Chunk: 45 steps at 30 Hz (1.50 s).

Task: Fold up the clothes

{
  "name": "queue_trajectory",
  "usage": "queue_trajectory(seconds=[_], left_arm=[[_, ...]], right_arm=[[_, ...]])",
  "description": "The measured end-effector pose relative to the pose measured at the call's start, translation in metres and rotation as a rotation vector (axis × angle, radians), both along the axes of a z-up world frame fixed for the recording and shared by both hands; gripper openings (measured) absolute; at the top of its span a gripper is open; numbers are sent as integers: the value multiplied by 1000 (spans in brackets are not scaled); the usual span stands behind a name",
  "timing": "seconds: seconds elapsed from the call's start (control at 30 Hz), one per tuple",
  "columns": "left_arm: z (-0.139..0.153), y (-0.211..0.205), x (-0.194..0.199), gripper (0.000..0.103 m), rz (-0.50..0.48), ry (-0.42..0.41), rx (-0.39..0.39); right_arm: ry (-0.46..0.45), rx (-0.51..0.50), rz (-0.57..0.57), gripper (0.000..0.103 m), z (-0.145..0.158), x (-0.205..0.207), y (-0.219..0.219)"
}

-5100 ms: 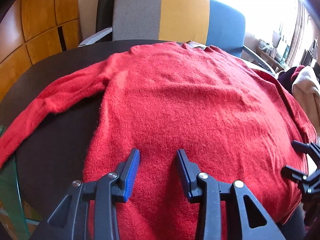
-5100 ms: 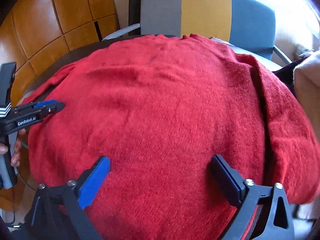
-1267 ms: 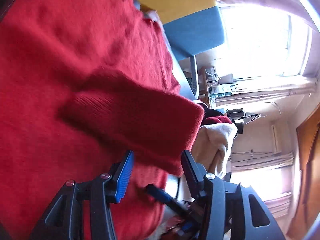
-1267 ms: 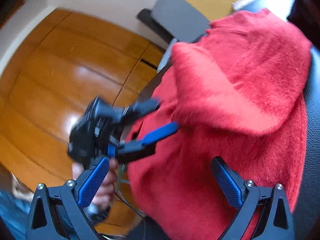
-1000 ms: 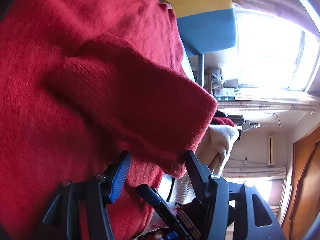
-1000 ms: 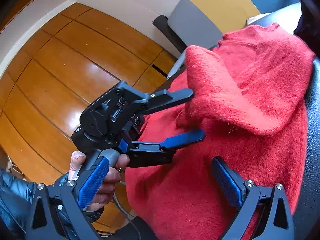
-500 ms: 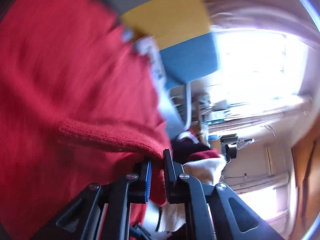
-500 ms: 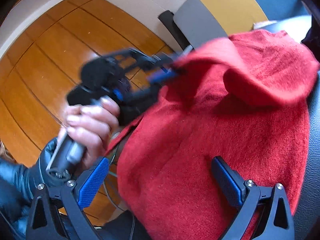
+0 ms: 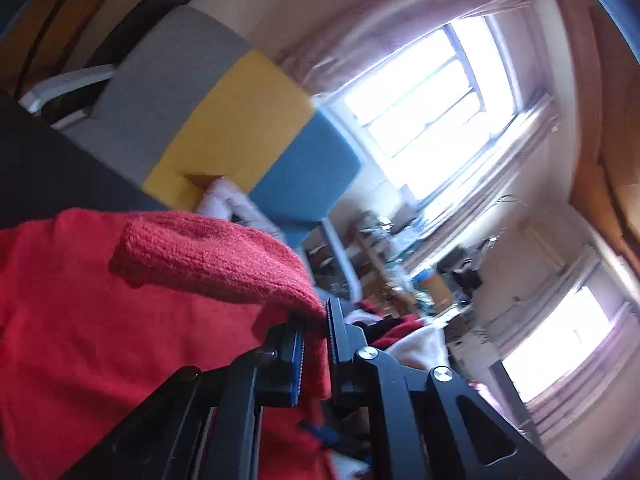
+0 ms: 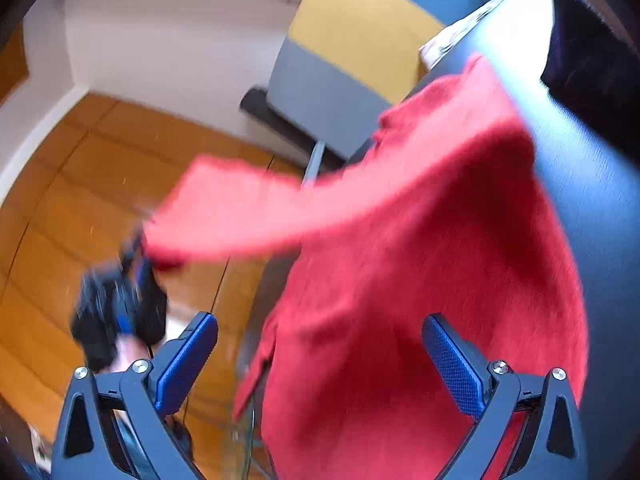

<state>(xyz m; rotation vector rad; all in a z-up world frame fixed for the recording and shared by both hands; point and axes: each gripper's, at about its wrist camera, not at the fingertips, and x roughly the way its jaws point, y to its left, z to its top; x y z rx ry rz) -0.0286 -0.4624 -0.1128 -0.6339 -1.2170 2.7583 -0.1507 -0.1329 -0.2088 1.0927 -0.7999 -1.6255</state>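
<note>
A red knitted sweater (image 10: 420, 240) lies on the dark table (image 10: 592, 208). My left gripper (image 9: 314, 332) is shut on the ribbed end of the sweater (image 9: 200, 256) and holds it lifted off the table. In the right wrist view the left gripper (image 10: 136, 264) appears blurred at the left, with a long stretch of red knit pulled out from the body. My right gripper (image 10: 320, 360) is open and empty, above the sweater's near part.
A grey, yellow and blue chair back (image 9: 224, 120) stands behind the table. A dark garment (image 10: 592, 60) lies at the table's far right. White papers (image 10: 460, 36) sit near the chair. Wood panelling (image 10: 80, 200) is on the left; bright windows (image 9: 432, 100) on the right.
My left gripper closed on the sweater's ribbed end, lifted it and swung it out to the left. The sweater's body has shifted leftward, baring table at the right. My right gripper stays open.
</note>
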Motion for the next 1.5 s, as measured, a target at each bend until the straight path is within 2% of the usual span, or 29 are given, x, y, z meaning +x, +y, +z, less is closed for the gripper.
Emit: queue_trajectory(seconds=[0.17,0.23,0.33,0.4,0.57,0.73,0.83,0.9,0.97,1.0,1.17,1.27,1.33,1.4,1.43,1.5], left_arm=[[-86,-34,2,9,90,-201,47],[-120,-44,3,9,104,-259,92],[-140,-51,17,10,111,-273,161],[-153,-55,28,17,114,-274,223],[-172,-65,46,25,163,-238,411],[-186,-79,47,27,221,-186,519],[-184,-82,37,25,239,-168,514],[-182,-87,30,16,241,-171,497],[-169,-92,18,6,223,-163,450],[-159,-95,12,6,211,-153,426],[-90,-105,-14,6,127,43,319],[-71,-106,-17,6,122,84,229],[-82,-109,-18,6,132,31,203],[-102,-111,-20,6,149,-62,192],[-117,-112,-20,6,159,-130,185],[-145,-114,-15,6,185,-242,177]], right_arm=[[-37,-10,-83,103,-2,-26,3],[-41,-2,-106,103,-3,-33,0],[-35,15,-137,103,-1,-40,4],[-31,26,-157,103,1,-45,7],[-36,26,-204,103,2,-57,18],[-50,-2,-186,103,2,-64,0],[-30,8,-189,103,4,-64,-7],[-27,-6,-205,103,6,-67,-7],[-20,-48,-238,103,12,-71,-2],[-4,-68,-258,103,17,-73,3],[82,-152,-318,103,40,-77,27],[95,-144,-282,103,38,-71,26],[76,-116,-244,103,29,-66,22],[19,-66,-199,103,15,-63,20],[-10,-39,-175,103,8,-61,19],[2,7,-127,103,6,-52,21]])
